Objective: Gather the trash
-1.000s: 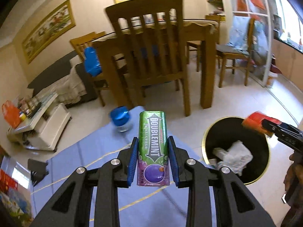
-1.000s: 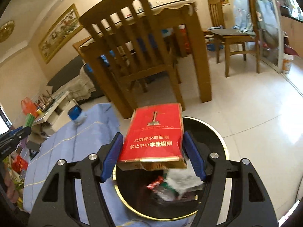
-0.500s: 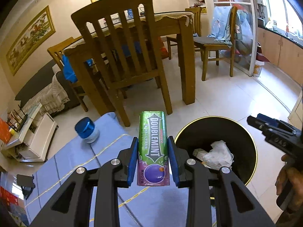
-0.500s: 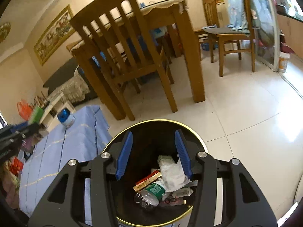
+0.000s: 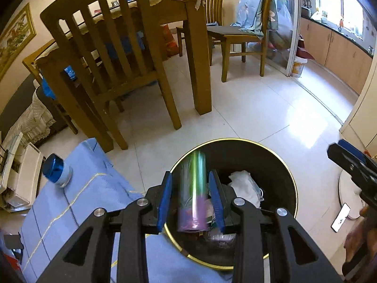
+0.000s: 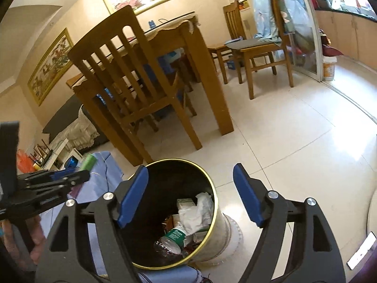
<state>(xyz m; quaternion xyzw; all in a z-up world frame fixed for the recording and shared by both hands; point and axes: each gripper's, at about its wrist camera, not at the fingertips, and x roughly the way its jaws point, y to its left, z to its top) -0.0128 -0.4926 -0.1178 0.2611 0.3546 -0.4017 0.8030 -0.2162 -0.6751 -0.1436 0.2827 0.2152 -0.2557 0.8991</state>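
Your left gripper [image 5: 190, 198] hangs over the near-left rim of the black, gold-rimmed trash bin [image 5: 286, 167], its jaws opening. The green and purple gum pack [image 5: 194, 195] sits between the blue pads [image 5: 165, 195], blurred, with a gap showing on either side, so the pads no longer press on it. It stands roughly upright, its lower end above the trash already inside the bin.

Your right gripper [image 6: 190, 195] has its jaws spread wide and opening, with nothing between them. It looks down across the bin mouth, where a white crumpled tissue [image 6: 200, 208] and a clear bottle with a green label [image 6: 173, 238] lie at the bottom.

The bin stands on the floor right against the edge of the blue-covered table [image 5: 77, 207]. A blue-lidded jar [image 5: 56, 171] sits near that table's far edge, well apart from the bin. Beyond the bin, pale tiled floor [image 5: 282, 108] lies open to the right, while a wooden chair [image 5: 113, 63] stands close on the far left
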